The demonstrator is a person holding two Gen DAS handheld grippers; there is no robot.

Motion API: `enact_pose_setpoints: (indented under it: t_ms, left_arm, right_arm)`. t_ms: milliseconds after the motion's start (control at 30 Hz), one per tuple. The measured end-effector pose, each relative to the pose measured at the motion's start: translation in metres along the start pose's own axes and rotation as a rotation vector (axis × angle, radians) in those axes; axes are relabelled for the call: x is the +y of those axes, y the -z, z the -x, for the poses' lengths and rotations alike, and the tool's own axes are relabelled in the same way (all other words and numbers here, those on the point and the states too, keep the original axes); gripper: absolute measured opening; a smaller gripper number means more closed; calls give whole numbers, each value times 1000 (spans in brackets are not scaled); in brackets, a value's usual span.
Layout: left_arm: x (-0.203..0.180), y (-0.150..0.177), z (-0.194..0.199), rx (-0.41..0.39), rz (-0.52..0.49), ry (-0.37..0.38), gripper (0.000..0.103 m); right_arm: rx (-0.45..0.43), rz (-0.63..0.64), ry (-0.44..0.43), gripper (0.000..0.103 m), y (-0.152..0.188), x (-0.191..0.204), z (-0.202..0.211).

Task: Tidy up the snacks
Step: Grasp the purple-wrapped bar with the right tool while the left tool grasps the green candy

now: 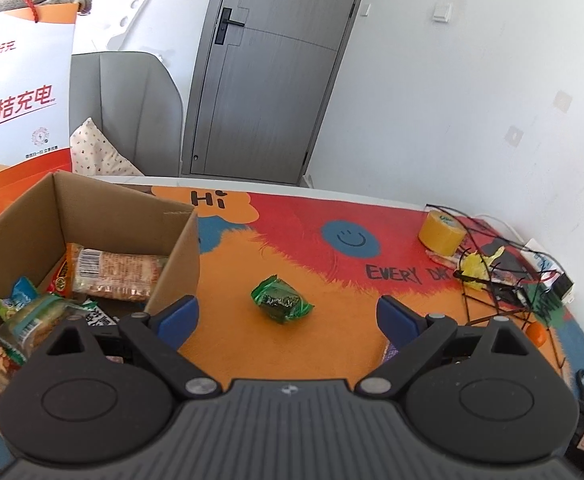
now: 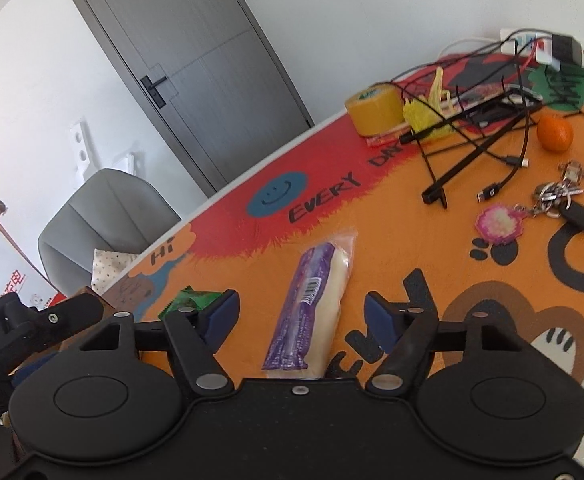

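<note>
Right gripper (image 2: 297, 316) straddles the long purple-and-white snack (image 2: 311, 308) on the orange mat (image 2: 403, 232), pads apart, not touching it. Left gripper (image 1: 288, 314) gapes wide, empty, green snack (image 1: 282, 298) just beyond; cardboard box (image 1: 92, 216) of snacks at left.

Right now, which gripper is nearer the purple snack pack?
Right. The right gripper straddles the purple snack pack, jaws open; the left gripper faces the green snack beside the box.

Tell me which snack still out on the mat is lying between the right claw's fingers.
The long purple-and-white packet. It lies lengthwise between the open right claw, pads not touching it. The small green packet sits ahead of the left claw instead.
</note>
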State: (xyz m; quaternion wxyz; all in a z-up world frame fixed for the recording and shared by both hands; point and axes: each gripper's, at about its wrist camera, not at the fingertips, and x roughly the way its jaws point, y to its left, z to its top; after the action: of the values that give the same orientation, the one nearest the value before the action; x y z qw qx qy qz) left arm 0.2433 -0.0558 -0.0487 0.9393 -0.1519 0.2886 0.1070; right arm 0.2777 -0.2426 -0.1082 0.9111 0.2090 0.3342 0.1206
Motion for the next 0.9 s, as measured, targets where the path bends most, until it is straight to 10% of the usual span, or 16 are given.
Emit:
enact_pose_setpoints:
  t_ms: [267, 567, 900]
  left_arm:
    - [-7, -3, -24, 29, -19, -27, 94]
    - [-15, -6, -49, 42, -47, -80, 94]
    - [-27, -6, -76, 59, -78, -101, 93]
  right_arm:
    - [65, -6, 6, 62, 3, -6, -33]
    - [62, 10, -20, 31, -3, -7, -59]
    - [30, -50, -59, 26, -14, -20, -63]
